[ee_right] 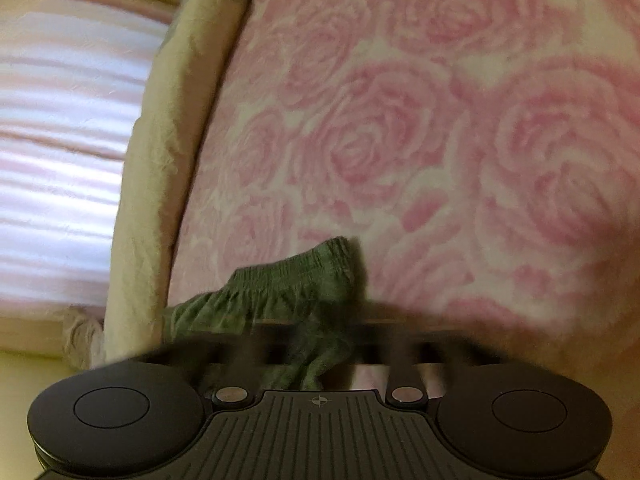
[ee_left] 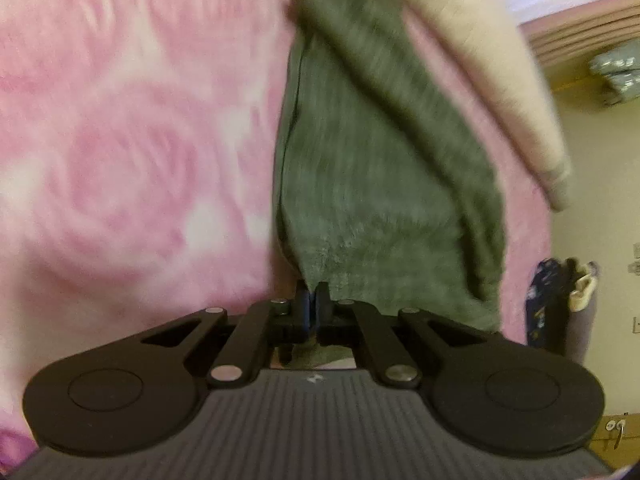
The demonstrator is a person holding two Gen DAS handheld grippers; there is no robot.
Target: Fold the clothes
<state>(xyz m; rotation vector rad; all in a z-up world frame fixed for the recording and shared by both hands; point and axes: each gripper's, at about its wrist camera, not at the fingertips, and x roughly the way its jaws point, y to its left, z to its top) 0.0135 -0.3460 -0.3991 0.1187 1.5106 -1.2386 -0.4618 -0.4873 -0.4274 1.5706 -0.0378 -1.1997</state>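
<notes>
1. Left wrist view: your left gripper (ee_left: 311, 300) had its jaws pinched together on the near edge of the green garment (ee_left: 372, 168). The cloth ran away from the fingers across the pink rose-patterned blanket (ee_left: 120, 140), with one long side doubled over in a soft ridge.
2. In the same view the garment looked like a brushed, fuzzy knit, limp and thick. A cream bedspread edge (ee_left: 500, 92) lay just beyond it, near the blanket's border.
3. Right wrist view: your right gripper (ee_right: 320, 354) was smeared by blur, so the fingers themselves were hard to read. The jaws appeared narrow, and the green garment (ee_right: 288, 288) bunched right at them, so I judged it was pinched there.
4. Here the cloth showed a gathered, ribbed band (ee_right: 296, 268), likely an elastic waistband, which suggests shorts or trousers. It rested on the plush blanket (ee_right: 440, 140), beside the crinkled cream bedspread (ee_right: 160, 160).
5. To do this step well, you should have kept both pinches firm and level and drawn the cloth taut between them. Laying the edge down flat on the blanket, and smoothing out the ridge before releasing, would have kept the fold neat.
</notes>
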